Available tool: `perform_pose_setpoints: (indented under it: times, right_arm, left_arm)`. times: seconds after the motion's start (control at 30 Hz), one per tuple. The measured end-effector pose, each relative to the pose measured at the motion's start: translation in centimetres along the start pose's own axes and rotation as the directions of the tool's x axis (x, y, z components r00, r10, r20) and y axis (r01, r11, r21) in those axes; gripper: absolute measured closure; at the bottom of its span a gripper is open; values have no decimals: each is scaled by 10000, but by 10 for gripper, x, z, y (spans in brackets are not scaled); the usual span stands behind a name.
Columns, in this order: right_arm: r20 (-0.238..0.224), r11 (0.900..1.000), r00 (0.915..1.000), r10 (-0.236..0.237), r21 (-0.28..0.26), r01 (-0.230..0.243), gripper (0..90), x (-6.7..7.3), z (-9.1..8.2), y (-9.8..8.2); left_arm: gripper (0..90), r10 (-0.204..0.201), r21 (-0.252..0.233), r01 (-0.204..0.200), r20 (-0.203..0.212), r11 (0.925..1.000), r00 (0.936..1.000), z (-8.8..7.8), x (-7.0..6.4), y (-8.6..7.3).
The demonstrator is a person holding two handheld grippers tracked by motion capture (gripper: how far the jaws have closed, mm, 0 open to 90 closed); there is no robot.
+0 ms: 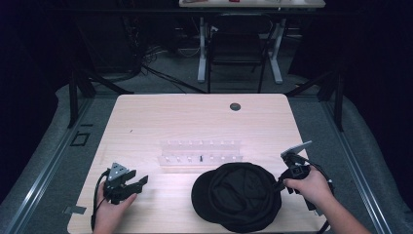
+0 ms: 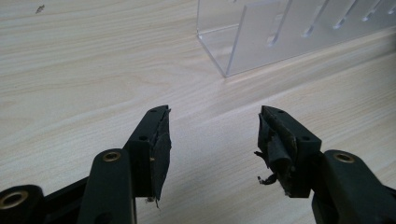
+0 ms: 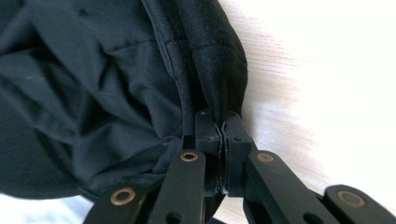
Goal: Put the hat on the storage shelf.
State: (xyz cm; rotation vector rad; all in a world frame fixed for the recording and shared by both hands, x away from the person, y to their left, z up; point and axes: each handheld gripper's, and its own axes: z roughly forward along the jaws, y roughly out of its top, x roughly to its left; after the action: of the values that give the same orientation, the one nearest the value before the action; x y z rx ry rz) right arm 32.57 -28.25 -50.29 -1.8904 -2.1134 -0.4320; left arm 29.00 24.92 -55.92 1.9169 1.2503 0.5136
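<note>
The black cap (image 1: 237, 196) sits upside down near the front edge of the bench (image 1: 146, 117), just in front of a clear acrylic rack (image 1: 200, 155). The right tool (image 3: 220, 122) is pinched tight on the cap's rim. The left tool (image 2: 212, 140) rests off to the side, gaping wide with nothing in it.

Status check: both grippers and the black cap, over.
Right gripper shut on black cap rim. Left gripper open, empty, over table. Clear rack behind cap.

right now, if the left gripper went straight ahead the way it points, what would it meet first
Probably the clear acrylic rack. The left gripper stands open over bare table, with nothing between it and the rack's near corner, though depth is hard to judge.
</note>
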Motion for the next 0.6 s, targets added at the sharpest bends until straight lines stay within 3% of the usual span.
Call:
perform_pose_setpoints:
  times: [0.3,0.5,0.6]
  right_arm:
    - [-1236,9990,9922,151,-408,-203,881,8,-27,-7]
    - [-1808,9990,9834,-141,-439,63,882,16,-45,-9]
    - [-2034,9982,9791,-54,-602,-70,882,20,-52,-10]
  left_arm:
    - [442,-23,20,23,2,10000,10000,0,0,0]
    - [443,2,43,-2,15,10000,10000,1,0,0]
    - [442,-6,41,6,5,10000,10000,1,0,0]
